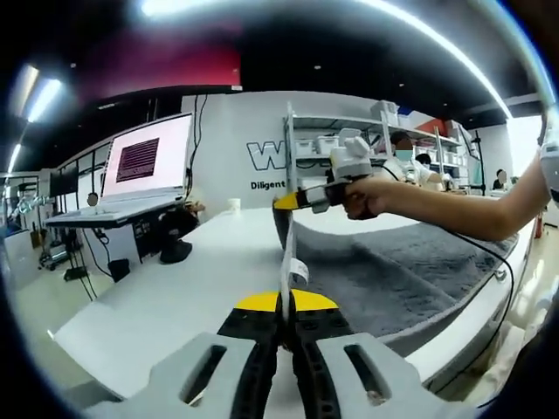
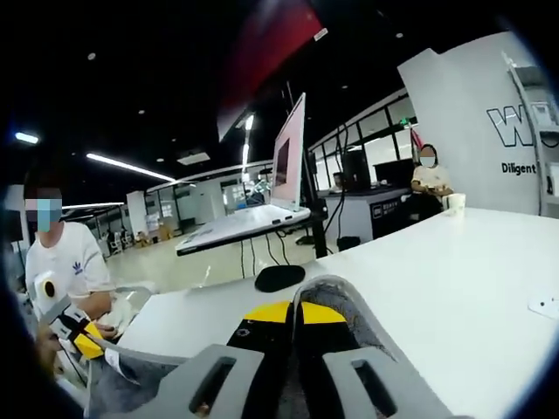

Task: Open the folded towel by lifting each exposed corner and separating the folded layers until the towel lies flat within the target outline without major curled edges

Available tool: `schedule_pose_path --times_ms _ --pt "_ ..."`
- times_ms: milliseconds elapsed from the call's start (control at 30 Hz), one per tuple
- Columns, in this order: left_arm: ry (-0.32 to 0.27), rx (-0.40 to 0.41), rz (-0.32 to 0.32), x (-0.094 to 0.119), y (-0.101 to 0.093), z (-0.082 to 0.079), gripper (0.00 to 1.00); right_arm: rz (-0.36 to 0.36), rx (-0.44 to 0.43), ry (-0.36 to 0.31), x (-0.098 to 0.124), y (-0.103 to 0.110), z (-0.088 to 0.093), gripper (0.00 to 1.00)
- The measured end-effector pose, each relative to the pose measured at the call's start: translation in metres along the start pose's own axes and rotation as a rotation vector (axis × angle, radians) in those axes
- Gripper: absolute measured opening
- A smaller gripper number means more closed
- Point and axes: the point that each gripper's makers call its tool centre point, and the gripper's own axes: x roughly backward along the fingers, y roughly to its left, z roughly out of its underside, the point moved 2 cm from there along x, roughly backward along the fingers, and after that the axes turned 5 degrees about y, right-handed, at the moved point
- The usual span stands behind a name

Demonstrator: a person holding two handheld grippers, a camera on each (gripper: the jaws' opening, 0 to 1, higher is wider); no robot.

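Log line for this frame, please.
left gripper: shut on grey towel edge | right gripper: shut on towel corner | towel lifted over white table

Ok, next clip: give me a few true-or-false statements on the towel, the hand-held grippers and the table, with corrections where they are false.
1. The left hand-held gripper is shut on the grey towel's edge. True.
2. The right hand-held gripper is open and holds nothing. False: it is shut on the towel.
3. The towel lies flat on the white table. False: both held edges are lifted off it.
4. A laptop with its screen lit stands on a raised stand beside the table. True.
5. The towel is red. False: it is grey.
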Motion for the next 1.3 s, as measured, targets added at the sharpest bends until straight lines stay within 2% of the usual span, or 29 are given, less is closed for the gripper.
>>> schedule_pose_path --times_ms 433,533,633,800,933,1033,1300 --pt "0.021 0.034 -0.009 0.004 0.003 0.011 0.02 -0.017 -0.034 0.019 -0.014 0.007 0.007 0.0" --pt "0.022 0.039 -0.007 0.007 0.003 0.013 0.02 -0.04 -0.075 0.045 -0.018 0.009 0.014 0.0" --pt "0.033 0.041 -0.014 0.008 0.004 0.016 0.03 -0.063 -0.079 0.079 -0.021 0.013 0.021 0.0" --pt "0.07 0.014 -0.06 0.013 0.012 0.02 0.08 -0.062 -0.051 0.096 -0.024 0.019 0.025 0.08" --pt "0.059 0.019 -0.11 0.023 0.024 0.017 0.1 -0.055 -0.036 0.092 -0.025 0.019 0.022 0.16" --pt "0.054 0.021 -0.117 0.026 0.027 0.016 0.11 -0.051 -0.034 0.093 -0.027 0.018 0.022 0.22" --pt "0.041 0.018 -0.111 0.025 0.027 0.013 0.1 -0.044 -0.032 0.11 -0.032 0.014 0.029 0.18"
